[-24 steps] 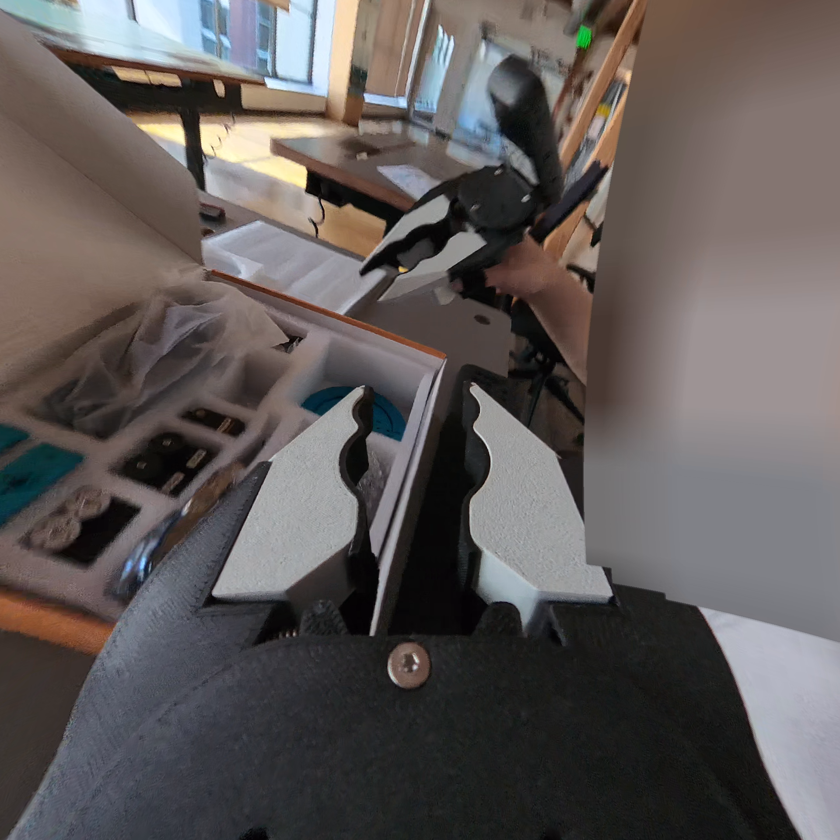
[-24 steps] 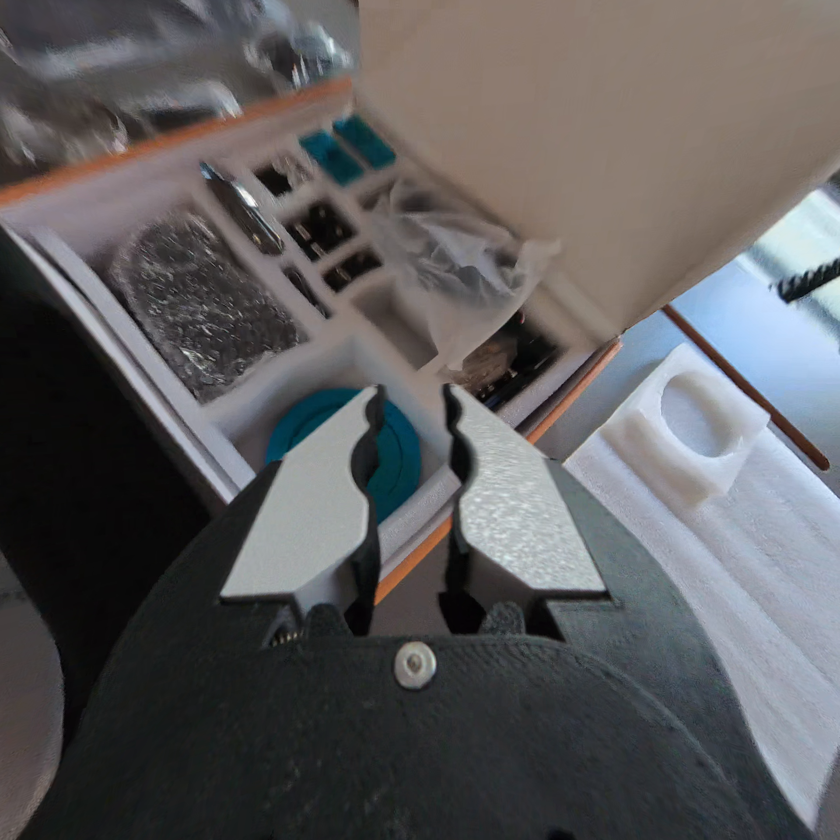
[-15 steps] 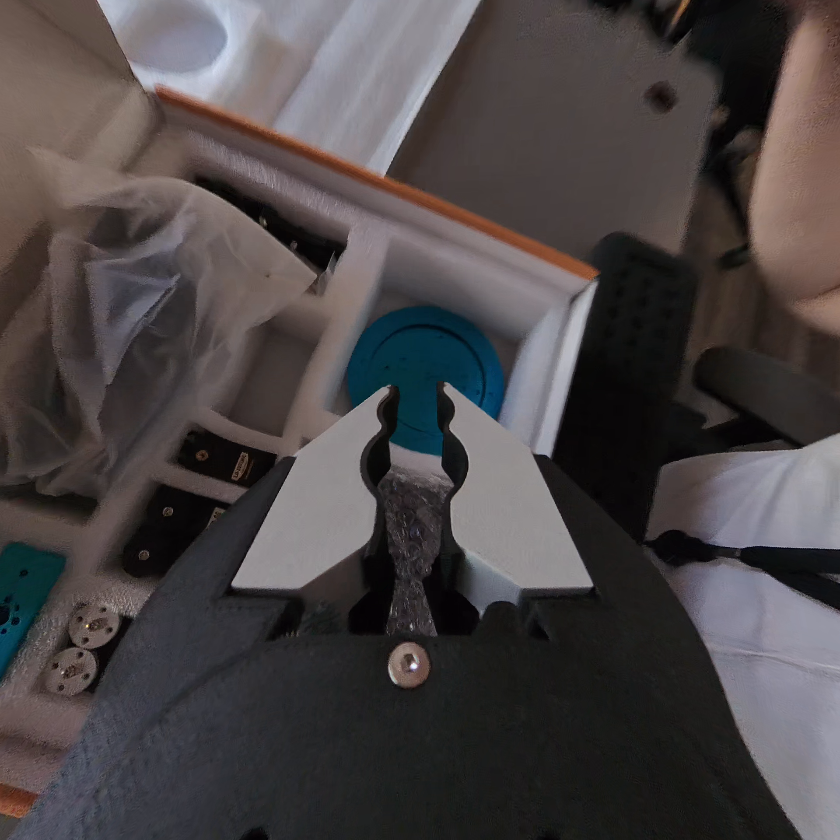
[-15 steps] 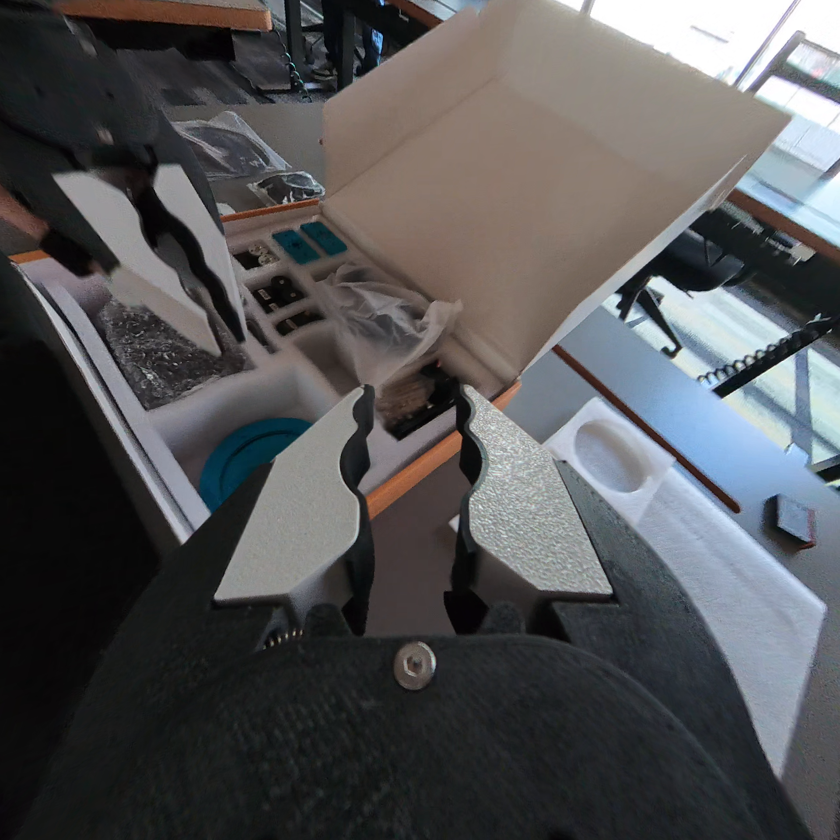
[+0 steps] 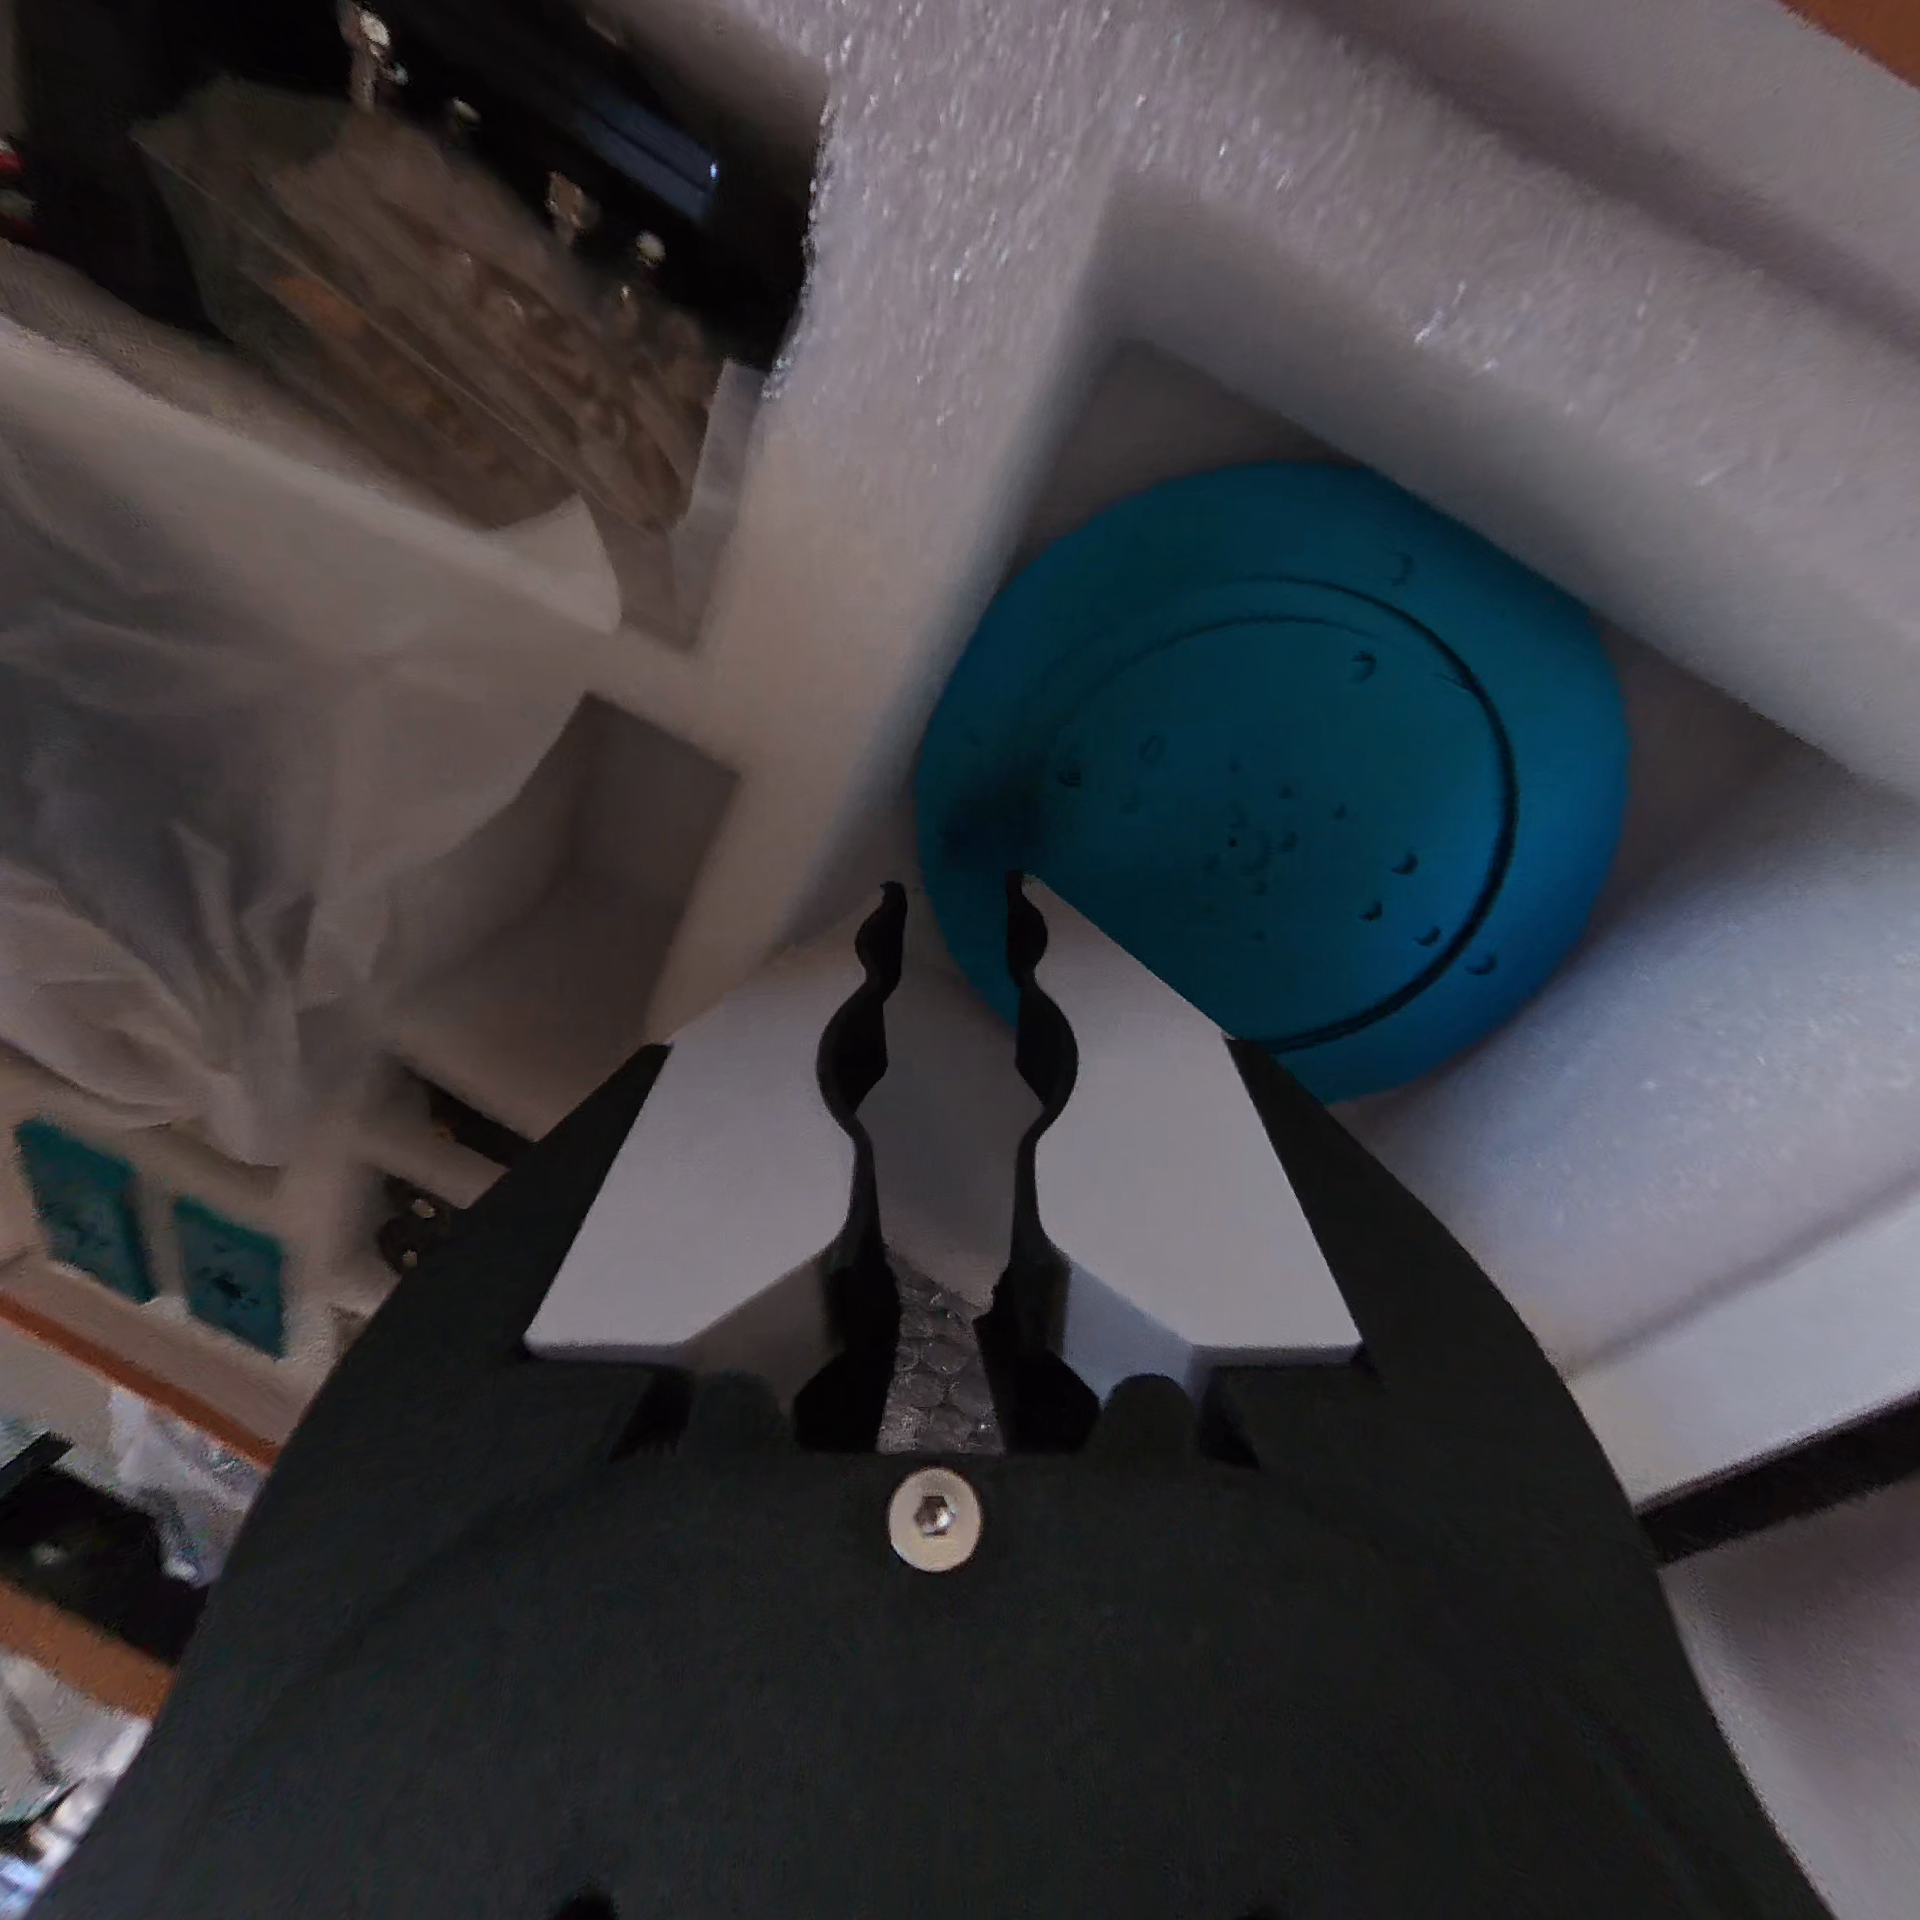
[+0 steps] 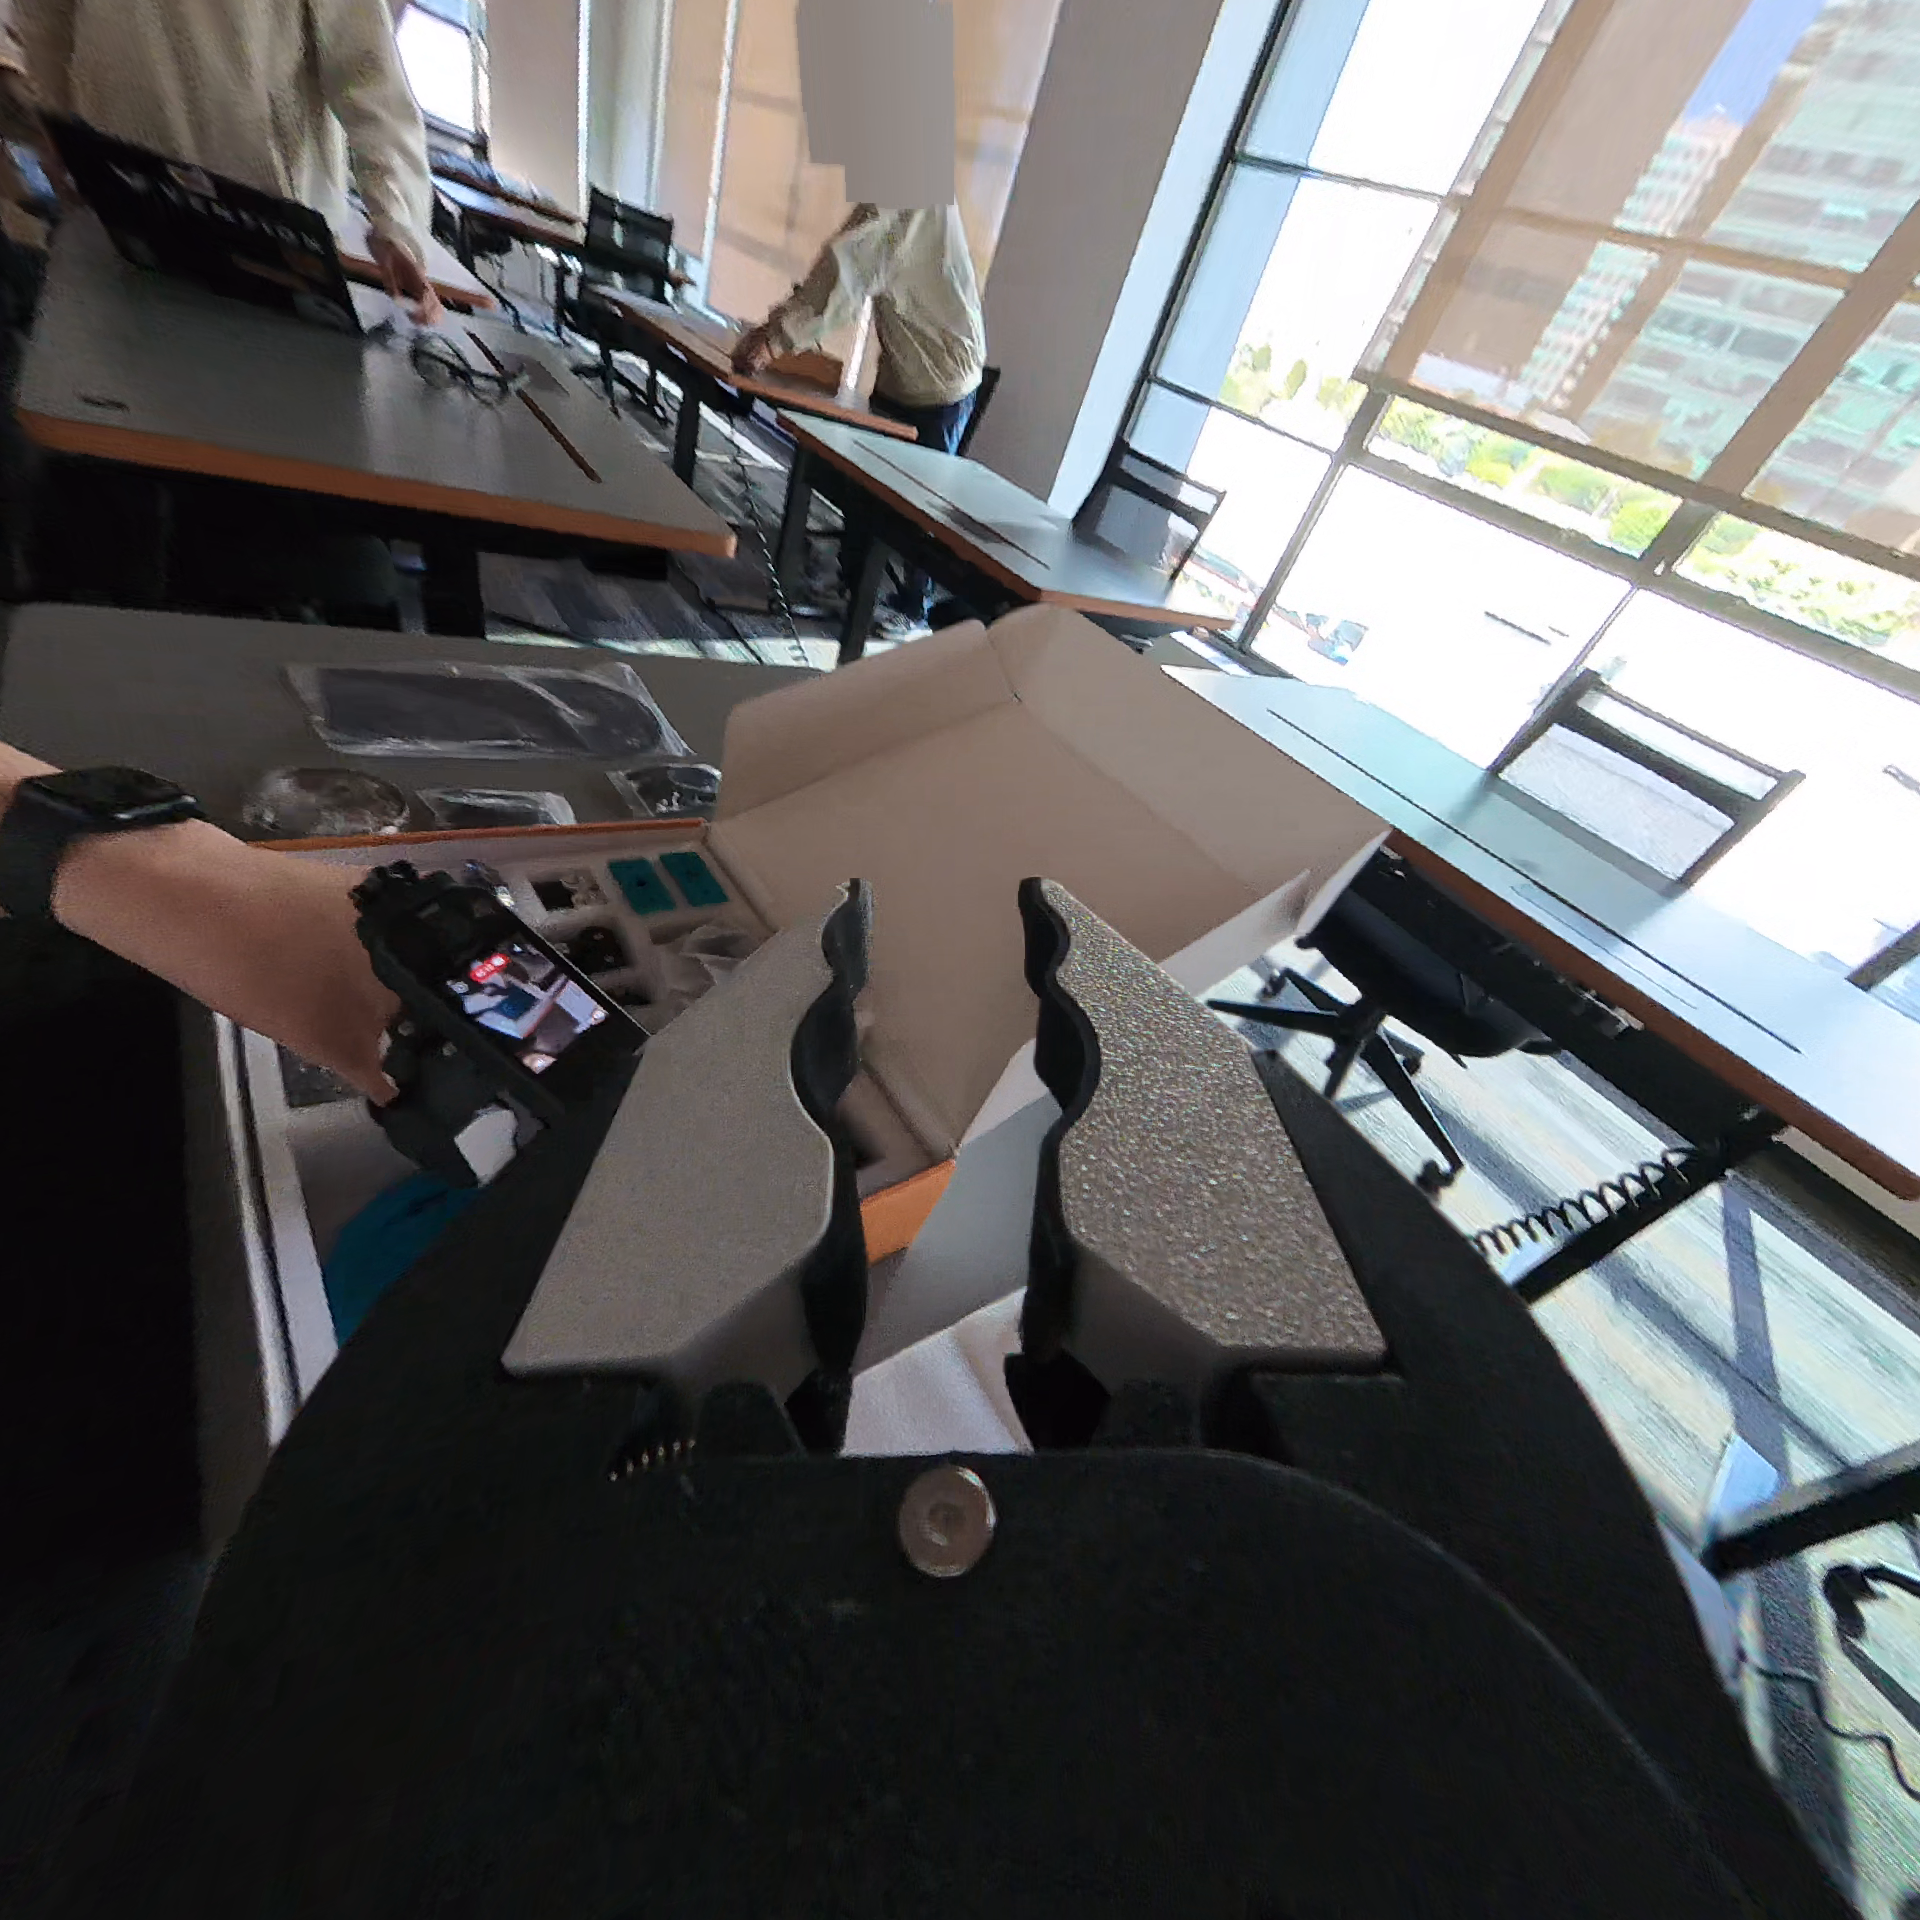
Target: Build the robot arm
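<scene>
The left gripper point(image 5: 951, 894) has matt black plastic with a grainy printed texture, pale grey fingers point(image 5: 727, 1174) with a fine pebbled finish, and one shiny metal screw point(image 5: 933, 1519) low in the frame; the foam insert point(image 5: 1299, 208) is white, soft-looking and slightly sparkly; the blue disc point(image 5: 1278, 790) at centre right is matt, smooth plastic or rubber, can't tell which; upper left there's crinkly clear plastic film point(image 5: 208, 790); a bit of bubble wrap point(image 5: 935, 1361) shows between the fingers. In the right wrist view, the right gripper point(image 6: 940, 904) has the same speckled grey and rough black; the box lid point(image 6: 987, 810) is plain matt cardboard; the desks point(image 6: 343, 416) are smooth grey with wood-look edges.
</scene>
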The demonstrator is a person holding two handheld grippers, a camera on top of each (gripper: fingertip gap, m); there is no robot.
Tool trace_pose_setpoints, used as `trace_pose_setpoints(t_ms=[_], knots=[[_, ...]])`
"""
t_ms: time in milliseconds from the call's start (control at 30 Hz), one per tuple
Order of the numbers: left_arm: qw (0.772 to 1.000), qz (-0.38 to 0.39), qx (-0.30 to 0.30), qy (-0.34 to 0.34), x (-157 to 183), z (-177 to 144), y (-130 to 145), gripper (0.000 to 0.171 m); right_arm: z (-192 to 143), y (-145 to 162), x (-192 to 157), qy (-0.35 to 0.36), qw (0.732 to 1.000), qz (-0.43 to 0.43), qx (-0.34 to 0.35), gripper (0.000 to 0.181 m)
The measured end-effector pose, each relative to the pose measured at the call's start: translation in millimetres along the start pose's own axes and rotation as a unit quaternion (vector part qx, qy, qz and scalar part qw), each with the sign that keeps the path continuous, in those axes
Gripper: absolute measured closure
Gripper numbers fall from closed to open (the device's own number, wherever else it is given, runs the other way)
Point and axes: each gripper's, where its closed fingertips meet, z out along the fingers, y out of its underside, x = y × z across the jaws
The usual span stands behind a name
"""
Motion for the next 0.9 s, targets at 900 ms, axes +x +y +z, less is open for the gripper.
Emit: trace_pose_setpoints(t_ms=[900], knots=[[0.973, 0.049, -0.222, 0.034, 9.8, 10.1, 20.4, 0.161, -11.9, 30.3, -2.6, -0.015, 0.998, -0.044, -0.042, 0.155]])
